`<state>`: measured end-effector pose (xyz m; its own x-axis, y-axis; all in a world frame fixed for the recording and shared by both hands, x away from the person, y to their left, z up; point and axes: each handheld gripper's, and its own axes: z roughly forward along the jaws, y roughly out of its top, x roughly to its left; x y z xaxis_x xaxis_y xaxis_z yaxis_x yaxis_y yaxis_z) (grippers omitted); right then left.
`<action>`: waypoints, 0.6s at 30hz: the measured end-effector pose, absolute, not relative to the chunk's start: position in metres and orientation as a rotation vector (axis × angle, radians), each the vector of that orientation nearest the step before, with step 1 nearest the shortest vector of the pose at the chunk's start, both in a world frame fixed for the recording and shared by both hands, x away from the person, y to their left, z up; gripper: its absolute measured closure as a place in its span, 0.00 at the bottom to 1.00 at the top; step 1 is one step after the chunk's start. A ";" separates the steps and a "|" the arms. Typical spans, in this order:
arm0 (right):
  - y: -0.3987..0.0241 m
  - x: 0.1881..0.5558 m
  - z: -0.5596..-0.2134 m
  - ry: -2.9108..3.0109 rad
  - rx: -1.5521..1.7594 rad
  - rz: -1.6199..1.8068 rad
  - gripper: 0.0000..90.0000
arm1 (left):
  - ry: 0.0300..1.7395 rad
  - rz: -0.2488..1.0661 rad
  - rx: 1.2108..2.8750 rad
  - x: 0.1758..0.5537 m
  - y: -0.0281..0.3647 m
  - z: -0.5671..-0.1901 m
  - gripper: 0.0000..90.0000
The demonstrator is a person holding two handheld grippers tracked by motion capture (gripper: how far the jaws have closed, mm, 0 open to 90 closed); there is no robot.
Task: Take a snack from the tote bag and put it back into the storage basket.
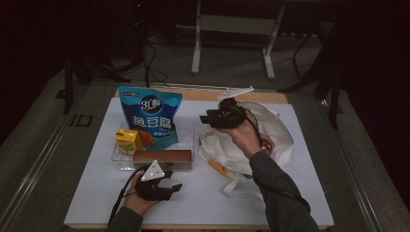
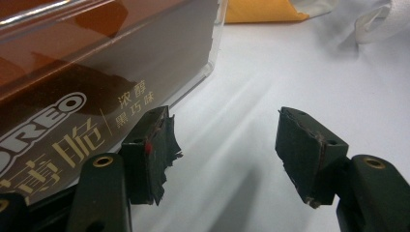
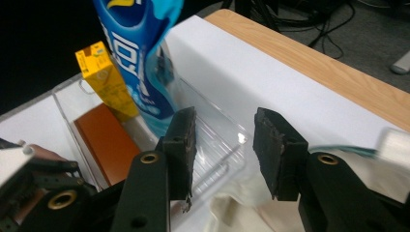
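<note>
Both grippers empty: left gripper (image 1: 167,186) jaws apart beside brown Oreo box (image 1: 163,158); right gripper (image 1: 209,119) jaws apart above clear tray (image 1: 189,130), nr blue pouch (image 1: 151,116).

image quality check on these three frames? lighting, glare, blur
High view: dim, surroundings nearly black, white table cover underexposed. Left gripper view: bright, glare streaks on the clear tray wall, brown box sharp. Right gripper view: blue pouch slightly soft, white blur at right edge.
</note>
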<state>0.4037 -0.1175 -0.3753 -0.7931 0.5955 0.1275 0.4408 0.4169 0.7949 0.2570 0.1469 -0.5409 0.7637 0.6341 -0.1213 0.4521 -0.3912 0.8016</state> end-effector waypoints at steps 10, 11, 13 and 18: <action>-0.145 0.403 -0.378 2.475 0.970 1.233 0.64 | 0.815 0.261 2.048 0.256 0.147 -0.541 0.42; -0.147 0.403 -0.378 2.473 0.976 1.225 0.64 | 0.815 0.261 2.049 0.257 0.147 -0.541 0.42; -0.152 0.403 -0.378 2.471 0.978 1.209 0.64 | 0.816 0.260 2.047 0.256 0.147 -0.541 0.42; -0.165 0.402 -0.378 2.458 0.995 1.192 0.64 | 0.814 0.259 2.049 0.257 0.147 -0.541 0.42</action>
